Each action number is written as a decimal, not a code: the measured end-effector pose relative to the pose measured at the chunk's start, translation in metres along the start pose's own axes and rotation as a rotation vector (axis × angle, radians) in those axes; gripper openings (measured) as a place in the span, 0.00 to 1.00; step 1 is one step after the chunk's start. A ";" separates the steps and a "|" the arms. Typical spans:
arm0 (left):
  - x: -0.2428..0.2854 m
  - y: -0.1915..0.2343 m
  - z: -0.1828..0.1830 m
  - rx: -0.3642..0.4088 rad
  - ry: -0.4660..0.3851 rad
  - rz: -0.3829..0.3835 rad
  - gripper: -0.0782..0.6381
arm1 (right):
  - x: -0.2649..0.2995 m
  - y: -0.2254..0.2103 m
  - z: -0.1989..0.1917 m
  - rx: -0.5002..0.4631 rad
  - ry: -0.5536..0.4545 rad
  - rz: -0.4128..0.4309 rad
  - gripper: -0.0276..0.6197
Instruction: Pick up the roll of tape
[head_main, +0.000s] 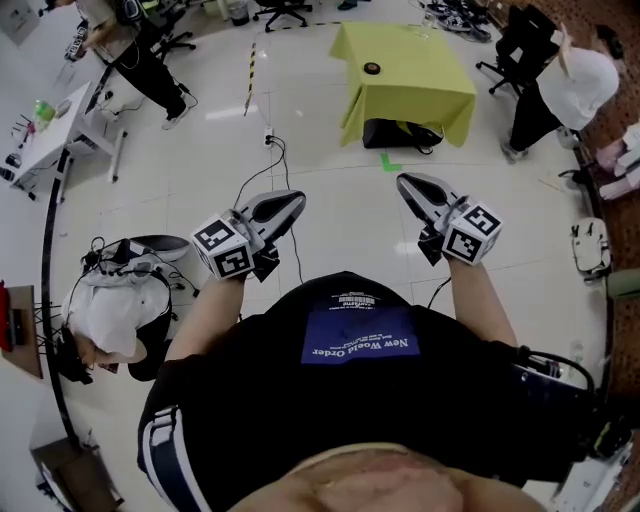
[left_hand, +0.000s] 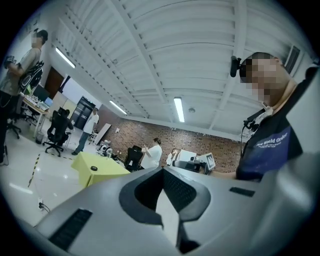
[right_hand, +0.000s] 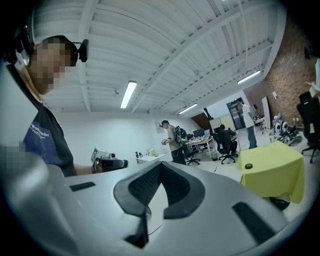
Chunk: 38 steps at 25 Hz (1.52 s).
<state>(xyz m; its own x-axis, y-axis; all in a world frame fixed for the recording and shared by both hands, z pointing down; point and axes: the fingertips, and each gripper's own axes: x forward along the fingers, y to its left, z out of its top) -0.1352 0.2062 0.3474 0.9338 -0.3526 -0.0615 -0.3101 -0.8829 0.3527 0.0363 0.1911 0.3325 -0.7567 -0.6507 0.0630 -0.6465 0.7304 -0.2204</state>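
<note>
The roll of tape is a small dark ring lying on a table with a yellow-green cloth, far ahead across the floor. It also shows in the left gripper view as the roll on the table, and in the right gripper view as the roll on the cloth. My left gripper and right gripper are held level in front of my body, well short of the table. Both have their tips together and hold nothing, as the left gripper and right gripper show in their own views.
A black bag sits under the table. Office chairs and people stand around it. A cable runs over the white floor, and a green mark lies near the table. A person crouches at the left.
</note>
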 end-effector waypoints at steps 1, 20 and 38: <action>-0.003 0.013 0.004 -0.004 0.000 0.002 0.10 | 0.014 -0.002 0.000 0.000 0.007 0.003 0.02; 0.113 0.250 0.081 0.023 -0.029 0.093 0.10 | 0.207 -0.241 0.046 0.015 0.033 0.162 0.02; 0.200 0.417 0.139 0.029 0.007 -0.044 0.10 | 0.319 -0.386 0.067 0.025 0.058 0.075 0.02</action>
<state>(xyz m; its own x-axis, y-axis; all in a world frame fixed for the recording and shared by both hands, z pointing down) -0.1024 -0.2756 0.3522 0.9477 -0.3114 -0.0693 -0.2741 -0.9059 0.3227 0.0508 -0.3124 0.3728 -0.8079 -0.5806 0.1009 -0.5854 0.7709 -0.2510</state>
